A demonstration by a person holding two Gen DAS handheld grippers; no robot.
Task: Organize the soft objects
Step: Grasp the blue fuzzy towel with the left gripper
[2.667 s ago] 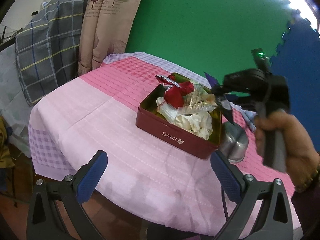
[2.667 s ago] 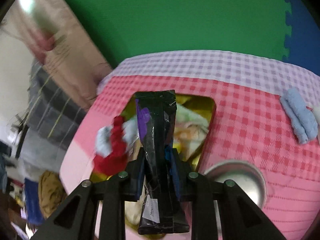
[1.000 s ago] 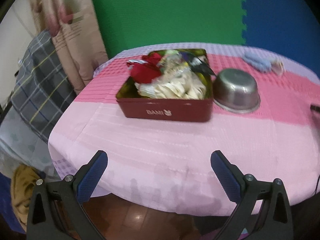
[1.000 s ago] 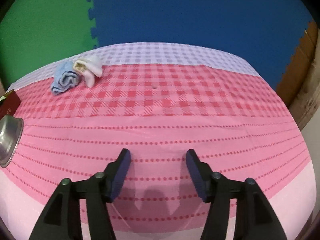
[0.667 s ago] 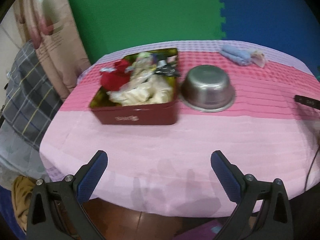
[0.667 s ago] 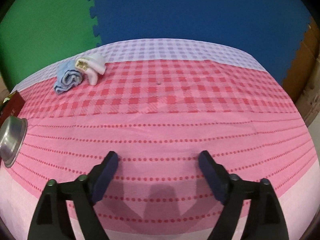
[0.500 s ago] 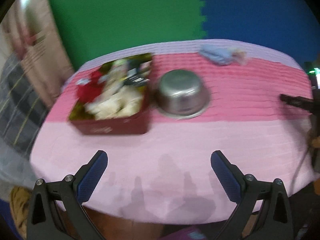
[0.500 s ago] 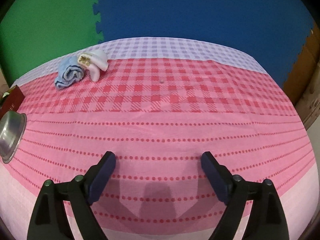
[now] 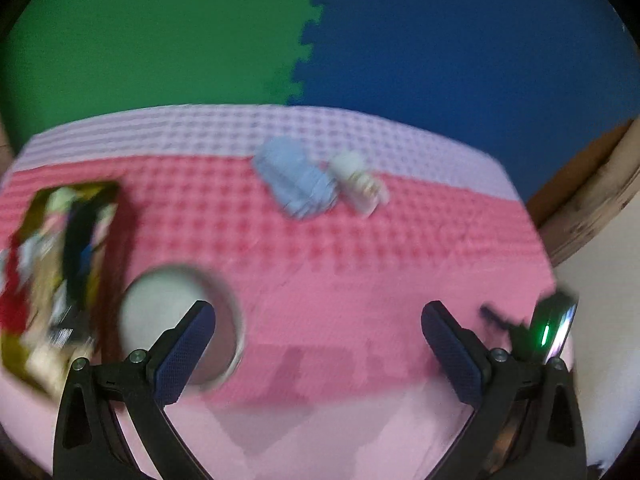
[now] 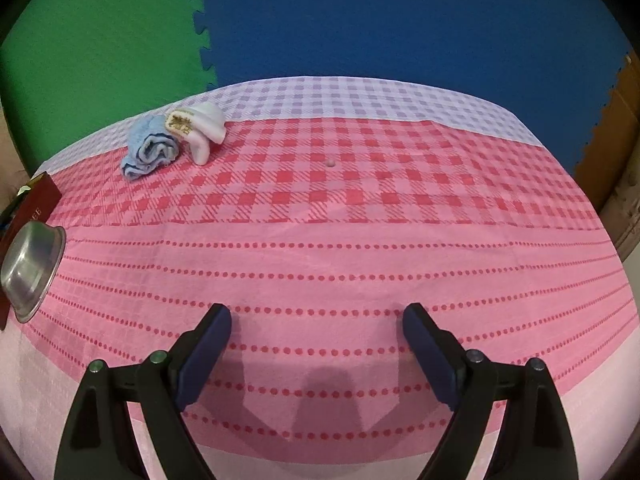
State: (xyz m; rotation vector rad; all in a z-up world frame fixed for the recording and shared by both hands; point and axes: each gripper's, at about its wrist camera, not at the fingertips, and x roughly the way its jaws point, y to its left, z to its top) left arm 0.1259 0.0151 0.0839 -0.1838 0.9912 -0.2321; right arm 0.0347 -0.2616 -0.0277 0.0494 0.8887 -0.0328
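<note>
Two rolled soft cloths, one light-blue towel [image 10: 149, 147] touching one white towel [image 10: 203, 127], lay at the pink checked tablecloth's [image 10: 360, 208] far edge, the left gripper [image 9: 319, 330] having swung from the red tin [image 9: 60, 268] toward them, wide and empty; the right gripper [image 10: 317, 340], just widened, held nothing.

Right claw [image 10: 316, 344] wide, nothing between. Blue towel [image 10: 150, 148], white cloth [image 10: 202, 126] at 11; bowl [image 10: 30, 266] at 9.

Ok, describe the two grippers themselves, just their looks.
Both look alike. The left gripper and right gripper each have two black plastic arms with round silver bolts, ending in dark blue textured pads. Beside the left one, a blurred black device shows a green light. No sleeves visible.
</note>
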